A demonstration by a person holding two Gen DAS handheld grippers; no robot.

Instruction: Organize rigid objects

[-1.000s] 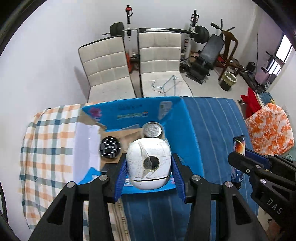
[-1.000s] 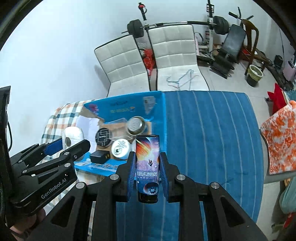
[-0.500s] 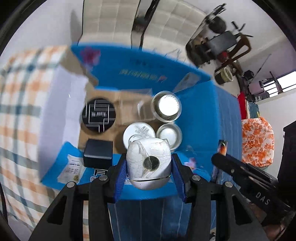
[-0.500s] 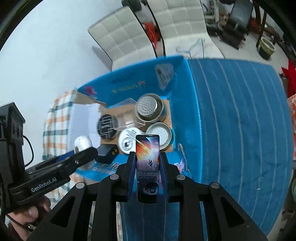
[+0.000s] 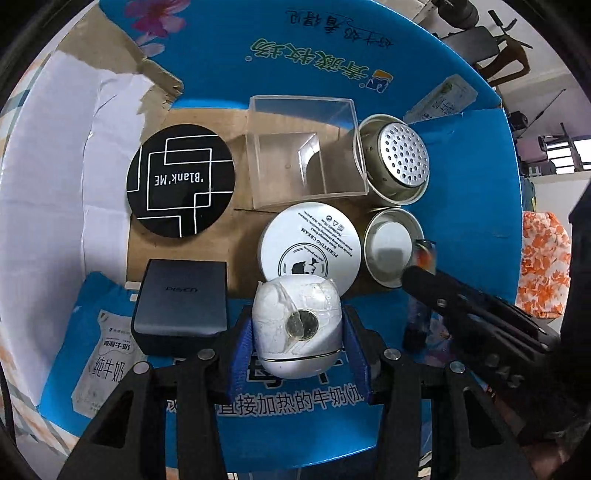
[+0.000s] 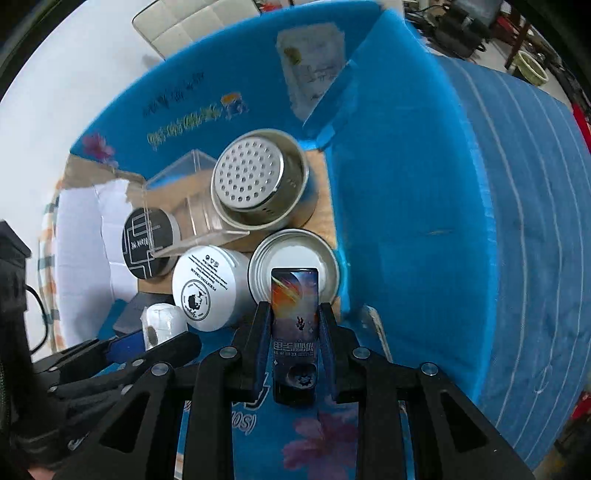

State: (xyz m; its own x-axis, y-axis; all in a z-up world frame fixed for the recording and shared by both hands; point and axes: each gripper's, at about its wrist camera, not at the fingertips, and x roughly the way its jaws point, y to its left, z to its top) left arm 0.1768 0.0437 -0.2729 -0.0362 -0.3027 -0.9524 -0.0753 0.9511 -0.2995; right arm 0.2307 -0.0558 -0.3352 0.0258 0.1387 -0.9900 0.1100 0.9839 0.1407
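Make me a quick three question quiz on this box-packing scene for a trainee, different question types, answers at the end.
1. True or false: the left gripper holds nothing.
2. What does the right gripper grip? A) dark grey case B) tall printed box C) clear plastic box
3. Fill in: the perforated metal cup stands beside the ___ plastic box.

Key:
1. False; it grips a white rounded object.
2. B, the tall printed box.
3. Clear.

A white wall stands behind a white quilted chair. A blue striped cloth covers the table to its right edge, and beyond it a window lets in daylight above an orange floral cushion.
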